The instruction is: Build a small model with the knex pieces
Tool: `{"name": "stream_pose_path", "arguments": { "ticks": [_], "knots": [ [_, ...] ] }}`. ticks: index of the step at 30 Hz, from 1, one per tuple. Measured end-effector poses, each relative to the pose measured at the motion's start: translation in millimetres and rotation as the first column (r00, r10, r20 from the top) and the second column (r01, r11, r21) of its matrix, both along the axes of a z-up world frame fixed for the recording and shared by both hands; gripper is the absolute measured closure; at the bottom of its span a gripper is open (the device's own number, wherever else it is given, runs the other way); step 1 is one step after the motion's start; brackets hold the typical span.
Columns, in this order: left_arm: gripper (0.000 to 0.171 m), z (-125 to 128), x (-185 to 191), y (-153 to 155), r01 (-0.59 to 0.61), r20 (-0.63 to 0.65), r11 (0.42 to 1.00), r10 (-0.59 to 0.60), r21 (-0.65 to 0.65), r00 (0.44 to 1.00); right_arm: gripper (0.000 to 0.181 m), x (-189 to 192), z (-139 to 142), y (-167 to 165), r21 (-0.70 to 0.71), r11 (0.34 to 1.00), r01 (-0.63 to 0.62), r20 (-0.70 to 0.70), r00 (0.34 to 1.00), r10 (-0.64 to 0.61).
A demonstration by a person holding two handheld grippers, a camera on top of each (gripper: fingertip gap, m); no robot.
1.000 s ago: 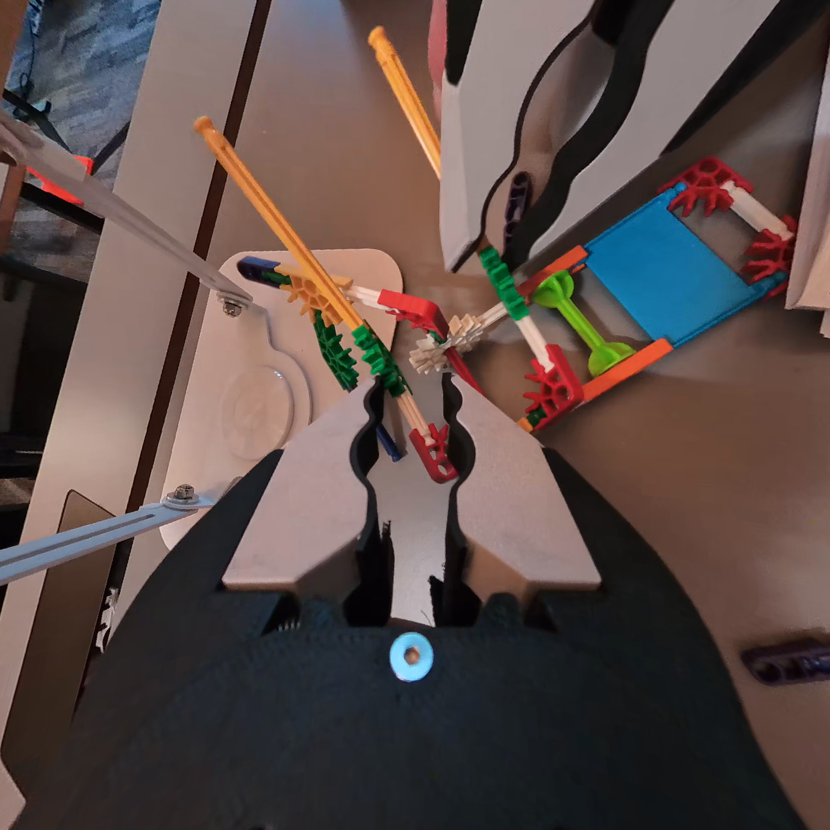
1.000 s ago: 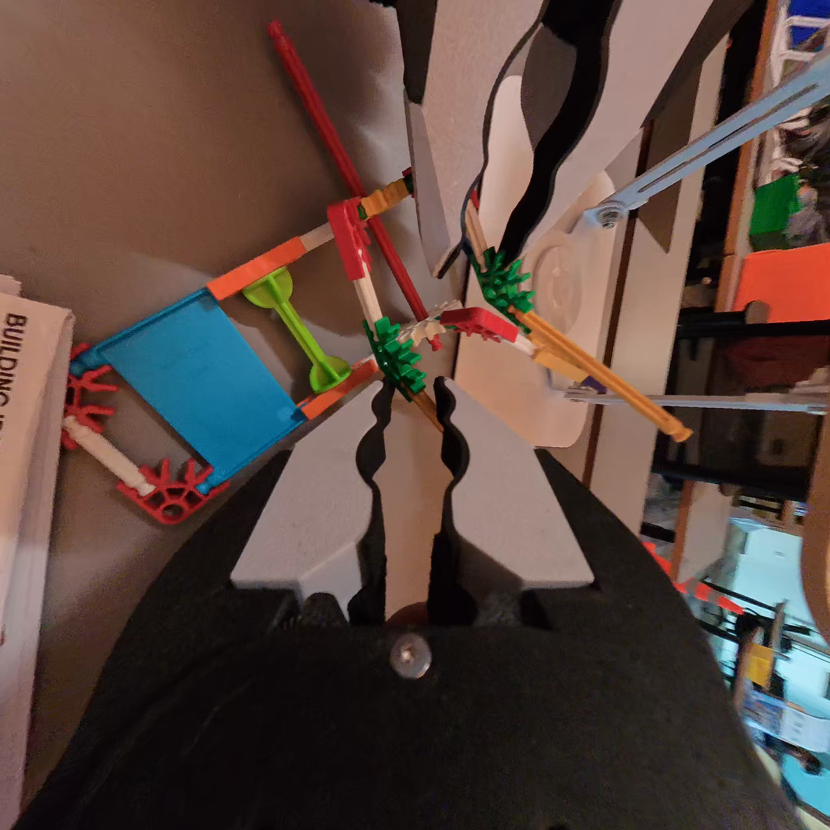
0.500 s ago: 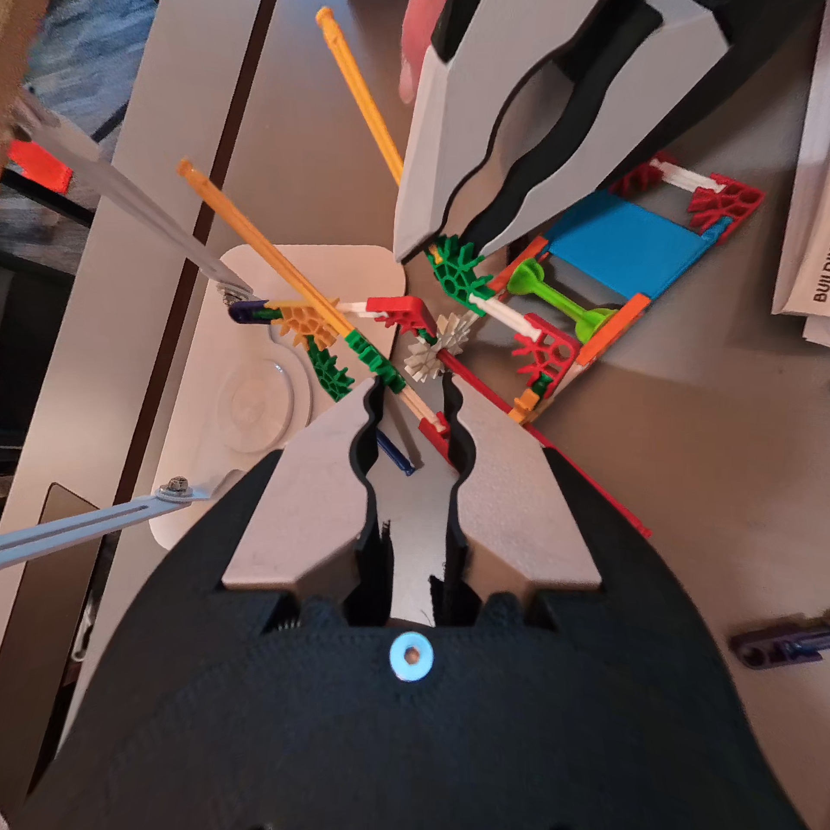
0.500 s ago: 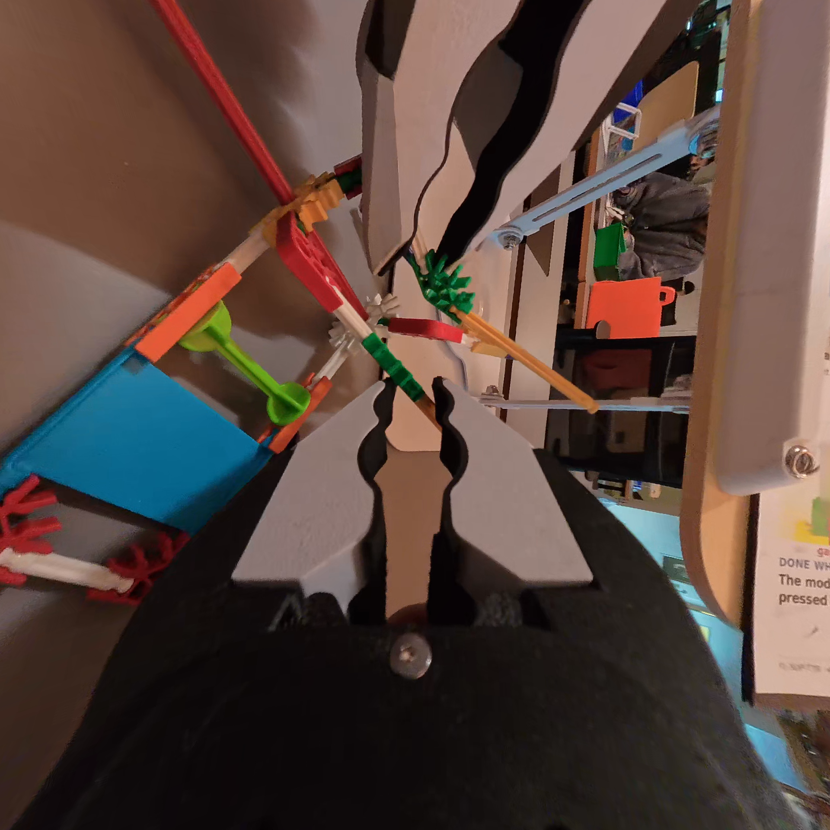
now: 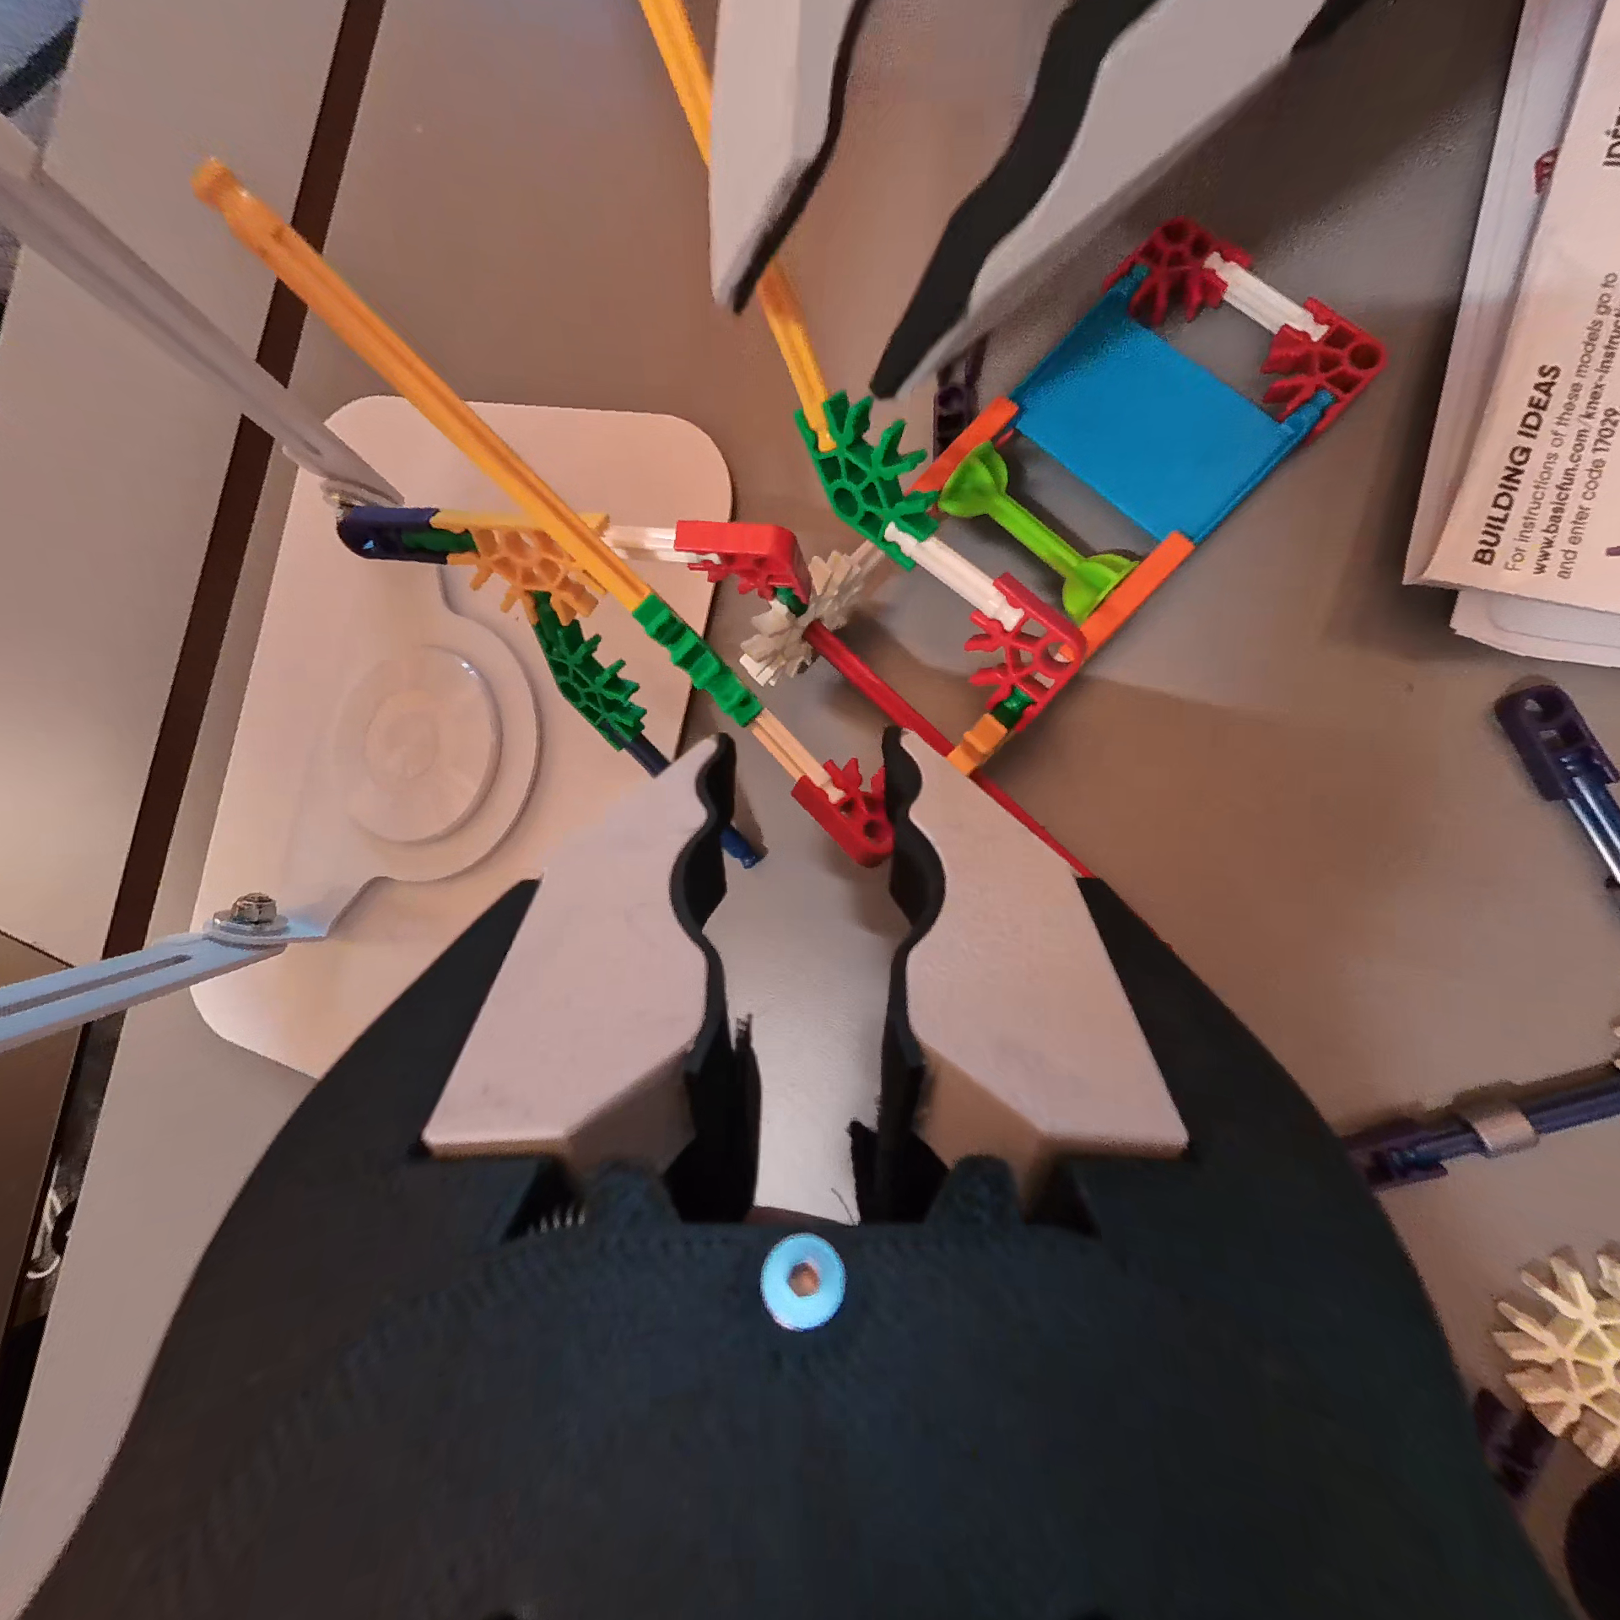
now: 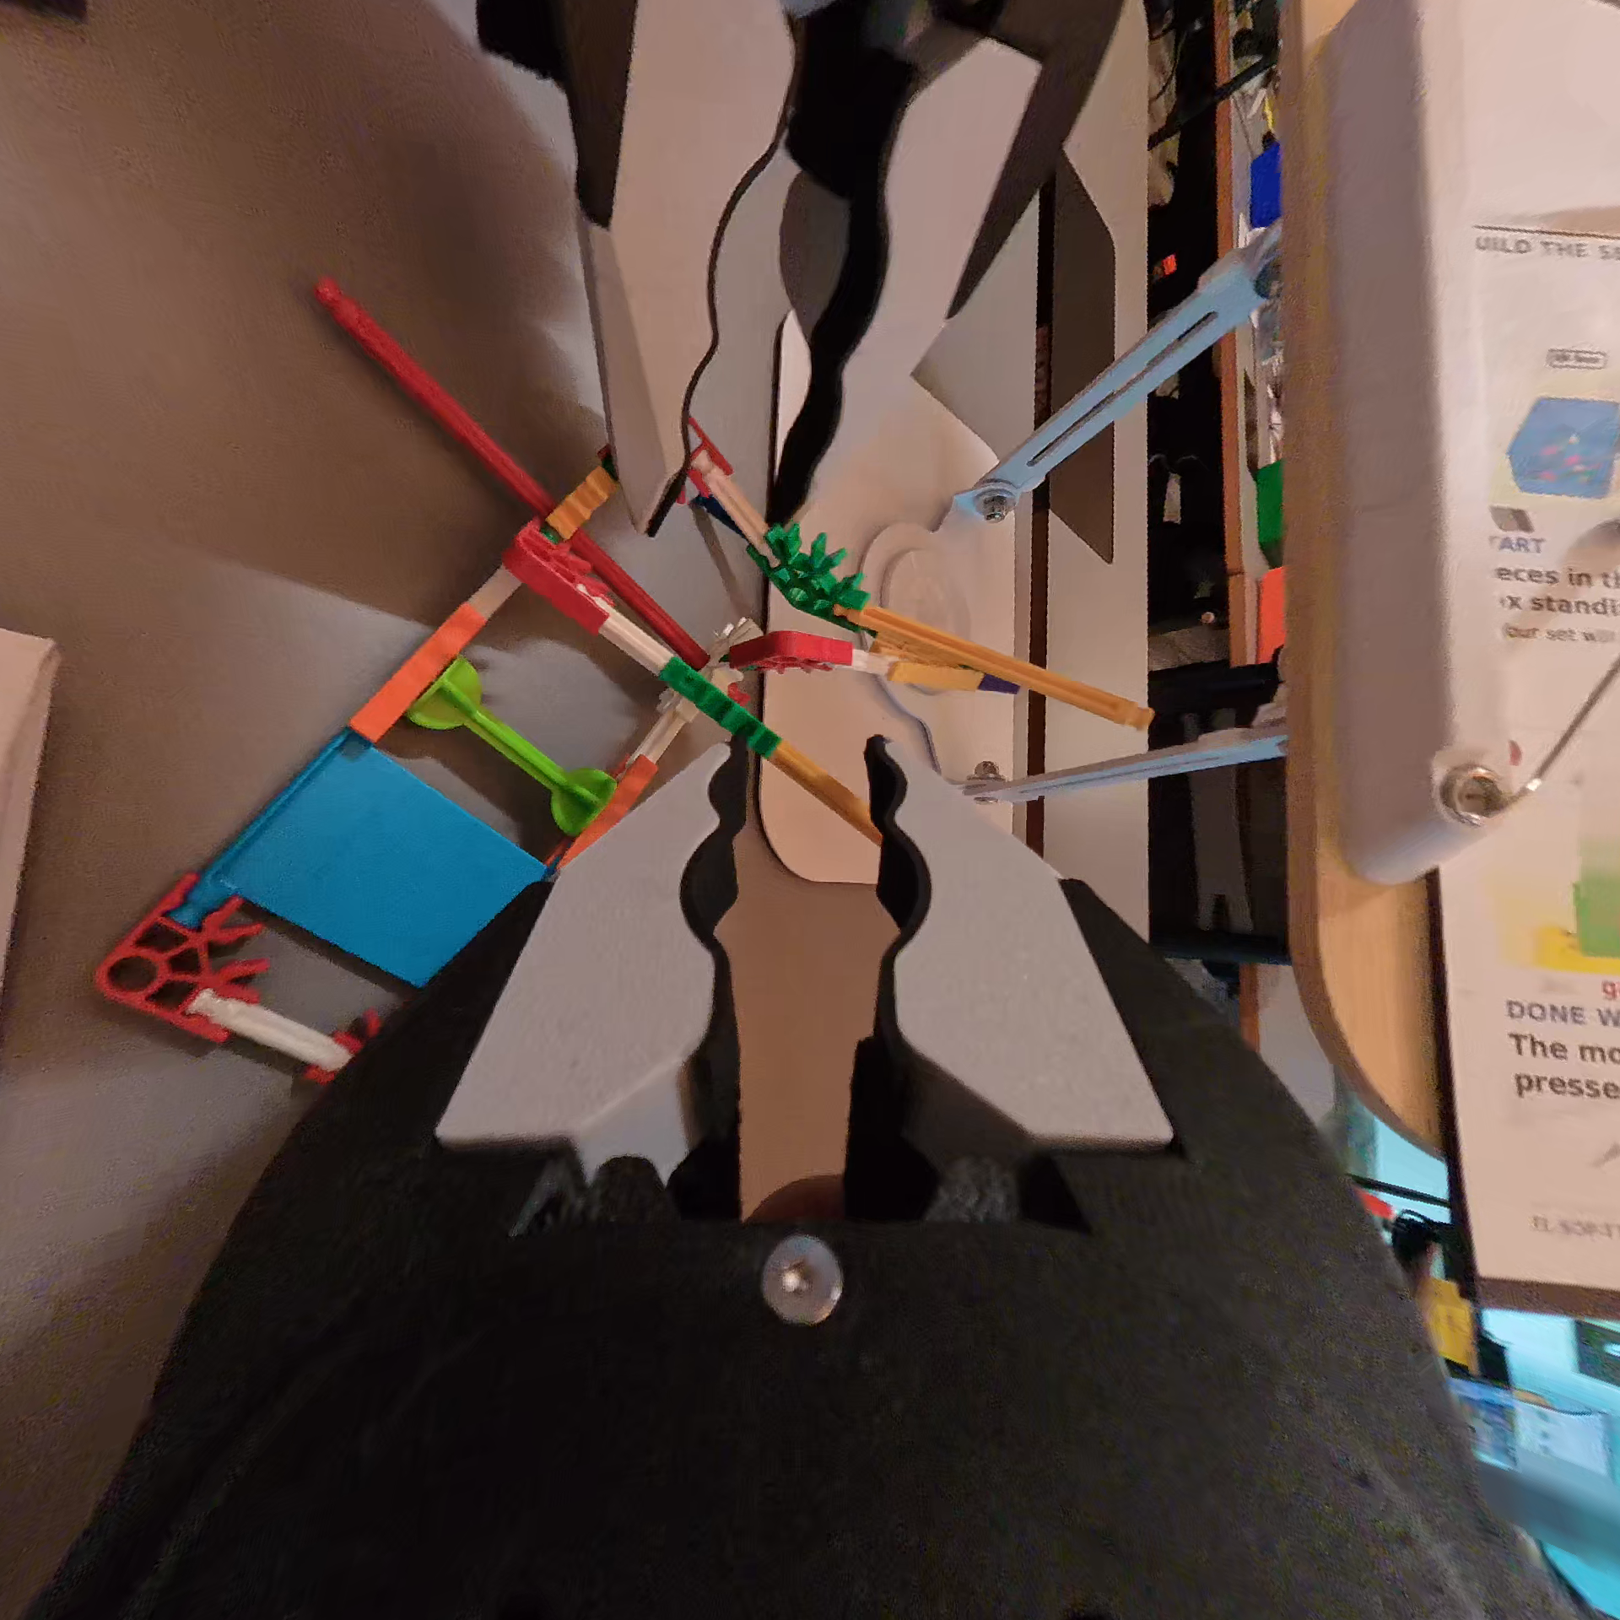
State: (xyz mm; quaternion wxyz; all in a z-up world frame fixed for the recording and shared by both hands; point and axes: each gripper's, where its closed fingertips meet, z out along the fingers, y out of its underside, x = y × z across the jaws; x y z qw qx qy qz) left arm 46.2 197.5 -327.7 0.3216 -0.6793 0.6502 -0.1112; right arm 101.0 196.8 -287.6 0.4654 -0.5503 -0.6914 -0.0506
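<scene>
A toy model of plastic rods and connectors lies on the brown table, joined at a white snowflake hub, with a blue panel frame to the right. My left gripper stands a narrow gap open around a red corner connector, which touches only its right finger. My right gripper is open, and a yellow rod runs between its tips. In the left wrist view the right gripper sits just behind the green connector on that rod. A second yellow rod sticks up.
A white mat plate held by metal arms lies under the model's left part. A paper booklet is at the right. Loose dark blue pieces and a cream snowflake connector lie nearby. A board with a printed sheet stands at the right. The tips of one gripper are about 7 cm away from the tips of the other.
My right gripper has let go of the green connector, widened and drawn back along the yellow rod. The blue panel frame has swung round. My left gripper has hardly moved.
</scene>
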Motion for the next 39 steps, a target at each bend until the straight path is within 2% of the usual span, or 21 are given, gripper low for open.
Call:
{"name": "stream_pose_path", "arguments": {
  "ticks": [5, 9, 15, 21, 25, 28, 31, 36, 39],
  "knots": [
    [0.142, -3, -2, -2, -0.005, -0.02, 1.0, 0.004, -0.016, 1.0, 0.158, 7, 12, -7, -0.049, 0.999, 0.0, -0.01, 1.0, -0.001],
    [0.144, -5, -3, -3, -0.001, -0.031, 1.0, 0.0, -0.023, 1.0, 0.159, 13, 7, -13, -0.129, 0.992, 0.013, 0.022, 1.0, -0.011],
    [0.145, -6, -5, -3, -0.005, -0.039, 1.0, 0.004, -0.028, 0.999, 0.159, 29, -24, -16, -0.258, 0.958, 0.127, 0.161, 0.983, -0.087],
    [0.149, -7, -12, 13, -0.049, -0.068, 0.998, 0.052, 0.05, 0.996, 0.151, 41, -64, -21, -0.409, 0.88, 0.242, 0.278, 0.951, -0.133],
    [0.138, -4, -17, 29, -0.106, -0.07, 0.987, 0.115, 0.118, 0.991, 0.157, 25, -70, -35, -0.494, 0.852, 0.172, 0.218, 0.974, -0.07],
    [0.138, 4, -23, 40, -0.144, -0.089, 0.969, 0.164, 0.199, 0.982, 0.154, 17, -67, -40, -0.534, 0.833, 0.144, 0.173, 0.983, -0.059],
    [0.138, 11, -24, 38, -0.128, -0.096, 0.966, 0.152, 0.223, 0.984, 0.154, 7, -63, -48, -0.577, 0.809, 0.109, 0.125, 0.991, -0.045],
    [0.141, 26, -19, 24, -0.105, -0.049, 0.979, 0.115, 0.174, 0.992, 0.152, -20, -63, -68, -0.617, 0.787, 0.031, 0.071, 0.997, 0.017],
    [0.145, 40, -13, 3, -0.047, -0.004, 0.994, 0.047, 0.099, 0.999, 0.152, -30, -58, -80, -0.67, 0.742, -0.027, 0.008, 0.999, 0.045]
  ]
}}
